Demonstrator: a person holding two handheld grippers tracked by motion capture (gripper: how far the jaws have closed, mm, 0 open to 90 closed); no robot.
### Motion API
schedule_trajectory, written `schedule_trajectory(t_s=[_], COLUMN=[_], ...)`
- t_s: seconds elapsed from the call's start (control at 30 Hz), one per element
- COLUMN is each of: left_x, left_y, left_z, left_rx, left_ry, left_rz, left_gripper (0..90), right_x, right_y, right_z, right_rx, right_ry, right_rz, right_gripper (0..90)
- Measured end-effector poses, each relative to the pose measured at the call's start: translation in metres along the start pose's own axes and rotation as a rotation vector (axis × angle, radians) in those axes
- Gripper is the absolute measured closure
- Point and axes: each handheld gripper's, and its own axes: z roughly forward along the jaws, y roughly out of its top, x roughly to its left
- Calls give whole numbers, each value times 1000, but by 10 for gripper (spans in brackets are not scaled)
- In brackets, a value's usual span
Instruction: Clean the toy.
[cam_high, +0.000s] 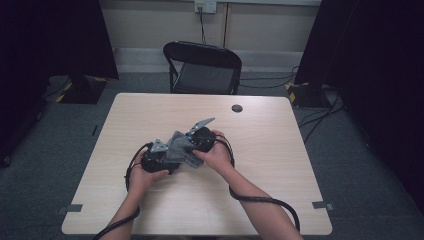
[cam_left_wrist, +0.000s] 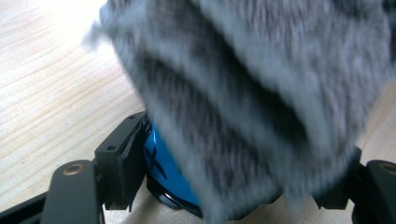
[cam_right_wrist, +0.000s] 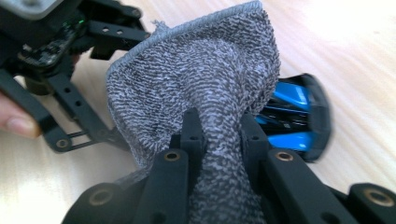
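Over the middle of the wooden table (cam_high: 260, 150) both hands hold their grippers close together. My left gripper (cam_high: 169, 159) (cam_left_wrist: 238, 156) grips a blue object with a black rim (cam_left_wrist: 168, 172) (cam_right_wrist: 294, 119) between wide-set jaws. A grey terry cloth (cam_high: 177, 146) (cam_left_wrist: 252, 93) (cam_right_wrist: 205, 84) drapes over that object and hides most of it. My right gripper (cam_high: 189, 147) (cam_right_wrist: 218, 128) is shut on a bunched fold of the cloth and presses it against the object. In the right gripper view the left gripper's black body (cam_right_wrist: 60, 42) sits at the upper left, with a fingertip of the hand beside it.
A small black disc (cam_high: 237, 108) lies near the table's far edge. A black folding chair (cam_high: 205, 67) stands behind the table. Cables trail from both grippers across the near part of the table. Dark curtains hang at both sides.
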Motion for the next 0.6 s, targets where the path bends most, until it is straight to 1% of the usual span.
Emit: schedule_trajectory(t_s=[0.1,0.2,0.23,0.3,0.47,0.6], left_x=[0,0,0,0,0,0], left_y=[0,0,0,0,0,0], left_z=[0,0,0,0,0,0], left_rx=[0,0,0,0,0,0], left_ry=[0,0,0,0,0,0], left_rz=[0,0,0,0,0,1], left_gripper=[253,253,253,253,254,254], right_x=[5,6,6,7,6,3], right_y=[1,1,1,1,0,0], right_z=[5,10,12,16,21,20], right_rx=[15,22,29,43,45,50], right_ry=[4,7,3,-8,-12,-22], right_rz=[-20,-23,-20,-33,-20,-26], right_gripper=[765,765,765,765,765,765])
